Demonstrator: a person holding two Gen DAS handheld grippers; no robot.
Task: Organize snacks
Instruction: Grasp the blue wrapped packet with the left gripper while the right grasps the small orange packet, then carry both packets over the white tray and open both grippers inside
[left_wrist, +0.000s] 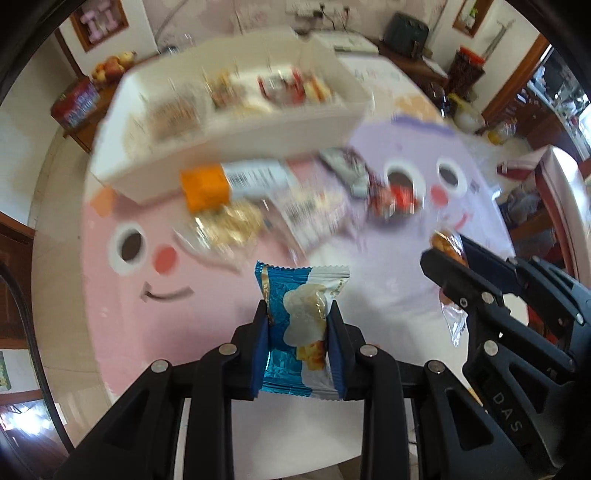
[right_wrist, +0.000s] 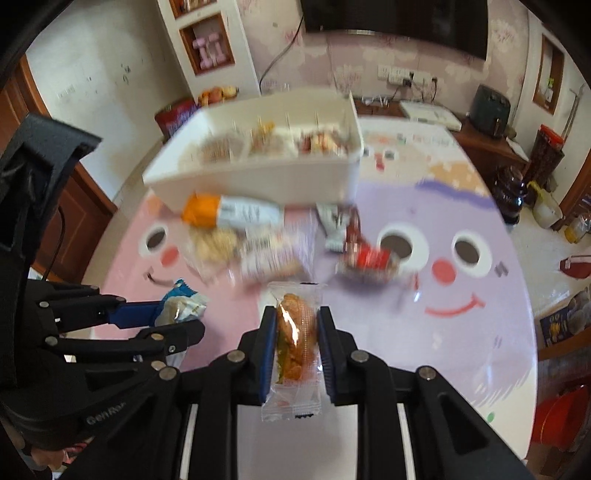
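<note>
My left gripper (left_wrist: 297, 315) is shut on a blue and white snack packet (left_wrist: 301, 325), held above the pink part of the table. My right gripper (right_wrist: 296, 321) is shut on a clear-wrapped brown pastry (right_wrist: 295, 332). Each gripper shows in the other's view: the right gripper (left_wrist: 448, 258) with its pastry (left_wrist: 445, 243) at the right, the left gripper (right_wrist: 184, 314) with the blue packet (right_wrist: 181, 304) at the left. Behind lies a blurred pile of loose snacks (right_wrist: 266, 240), among them an orange and white packet (left_wrist: 229, 182). A white divided box (left_wrist: 229, 110) with sorted snacks stands at the back.
The table cover (right_wrist: 461, 332) is pink on the left and lilac on the right, with cartoon faces. A red wrapper (right_wrist: 369, 256) lies near the lilac face. Shelves, a red tin (left_wrist: 75, 103) and jars (right_wrist: 513, 195) stand beyond the table's far edge.
</note>
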